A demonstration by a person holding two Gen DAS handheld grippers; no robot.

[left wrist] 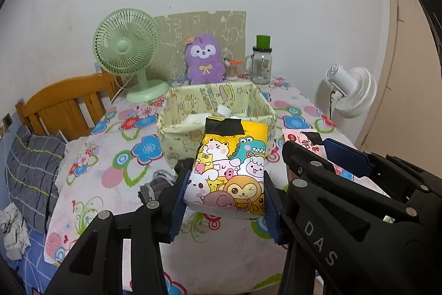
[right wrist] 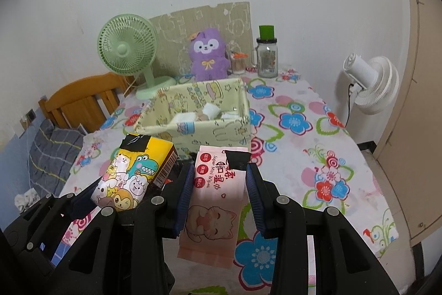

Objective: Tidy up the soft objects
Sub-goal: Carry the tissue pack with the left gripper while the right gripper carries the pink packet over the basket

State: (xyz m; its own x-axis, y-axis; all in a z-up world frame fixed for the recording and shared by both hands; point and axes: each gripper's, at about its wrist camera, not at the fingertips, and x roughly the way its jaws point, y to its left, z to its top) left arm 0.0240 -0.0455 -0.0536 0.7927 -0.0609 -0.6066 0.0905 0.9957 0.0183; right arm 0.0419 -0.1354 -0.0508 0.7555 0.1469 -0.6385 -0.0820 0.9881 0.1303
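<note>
1. while both packs hung clear above the desk (right wrist: 317, 107), the left gripper (left wrist: 225, 195) had its jaws clamped on the sides of a yellow cartoon-animal tissue pack (left wrist: 232, 170), black tape at the pack's top edge.
2. right gripper (right wrist: 218, 192) jaws were closed on a pink wet-wipes pack (right wrist: 214, 201) w/ a cat print; black tape near its top too.
3. both packs sat side by side, just in front of the pale green fabric bin (right wrist: 193, 126), yellow one to the left of the pink one.
4. bin was open-topped, w/ a few white soft items (right wrist: 210, 111) inside.
5. behind the bin: green fan (left wrist: 125, 49), purple plush (left wrist: 204, 60), glass jar w/ green lid (left wrist: 262, 64).
6. desk had a floral cloth; wooden headboard (left wrist: 66, 107) to its left, white fan (right wrist: 370, 86) off to the right.
</note>
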